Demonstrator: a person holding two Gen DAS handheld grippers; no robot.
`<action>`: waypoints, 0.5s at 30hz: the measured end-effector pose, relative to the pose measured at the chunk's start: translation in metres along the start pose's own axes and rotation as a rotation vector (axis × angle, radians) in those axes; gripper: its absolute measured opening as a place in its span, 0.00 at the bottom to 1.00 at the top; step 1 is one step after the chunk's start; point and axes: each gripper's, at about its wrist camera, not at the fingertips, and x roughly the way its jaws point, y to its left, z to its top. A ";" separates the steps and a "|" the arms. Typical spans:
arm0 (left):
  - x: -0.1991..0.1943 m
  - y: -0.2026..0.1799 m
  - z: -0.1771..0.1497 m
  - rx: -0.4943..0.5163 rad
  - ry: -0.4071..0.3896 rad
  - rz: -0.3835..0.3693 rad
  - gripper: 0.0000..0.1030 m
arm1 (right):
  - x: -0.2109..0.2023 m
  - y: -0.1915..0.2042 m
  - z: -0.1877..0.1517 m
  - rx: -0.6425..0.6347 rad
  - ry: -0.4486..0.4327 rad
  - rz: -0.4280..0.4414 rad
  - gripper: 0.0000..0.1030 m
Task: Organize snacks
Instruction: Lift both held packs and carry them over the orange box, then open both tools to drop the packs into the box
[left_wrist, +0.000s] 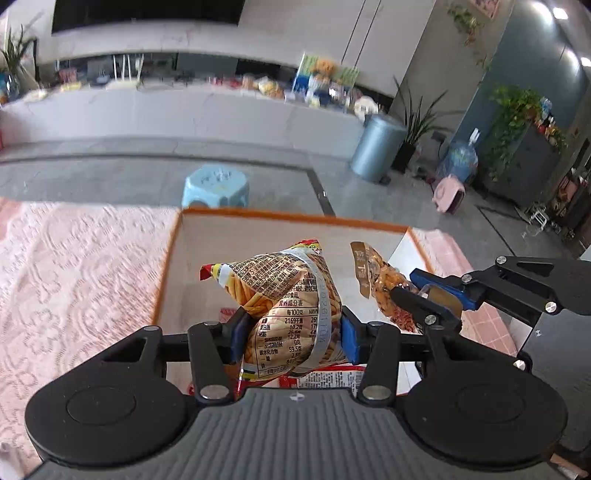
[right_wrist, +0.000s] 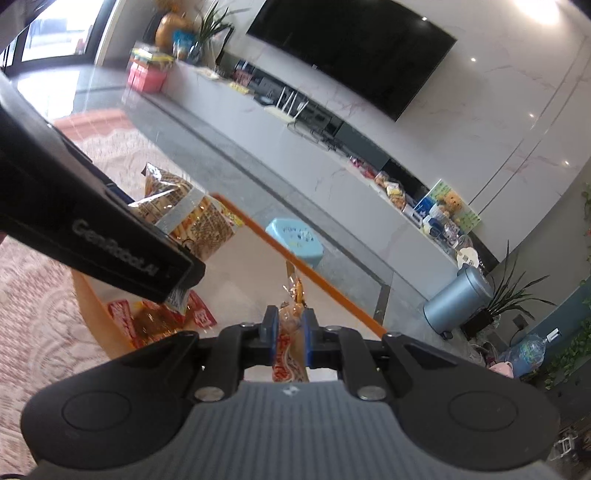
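My left gripper (left_wrist: 291, 326) is shut on a puffy orange-yellow snack bag (left_wrist: 284, 291) with a printed nutrition table, held above the orange-rimmed box (left_wrist: 295, 216). To its right, my right gripper (left_wrist: 406, 286) is shut on a thin clear packet of brown snack (left_wrist: 373, 273). In the right wrist view the same thin packet (right_wrist: 291, 332) stands edge-on between the blue pads of the right gripper (right_wrist: 290, 326). The big bag (right_wrist: 195, 218) shows at the left, partly hidden by the left tool's black housing (right_wrist: 92, 229). Red packets (right_wrist: 122, 314) lie on the box floor (right_wrist: 251, 273).
The box sits on a pink lace cloth (left_wrist: 74, 277). Beyond the table are a light blue stool (left_wrist: 216, 184), a grey bin (left_wrist: 376, 147), potted plants (left_wrist: 417, 122) and a long white cabinet (left_wrist: 184, 110) cluttered with items under a wall television.
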 end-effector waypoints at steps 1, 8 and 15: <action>0.008 0.001 0.001 -0.005 0.020 -0.007 0.54 | 0.008 0.000 -0.002 -0.011 0.012 0.002 0.09; 0.062 -0.001 0.000 0.035 0.166 0.028 0.54 | 0.056 0.001 -0.018 -0.082 0.114 0.012 0.08; 0.097 -0.002 -0.007 0.051 0.298 0.010 0.54 | 0.087 0.001 -0.031 -0.108 0.197 0.041 0.08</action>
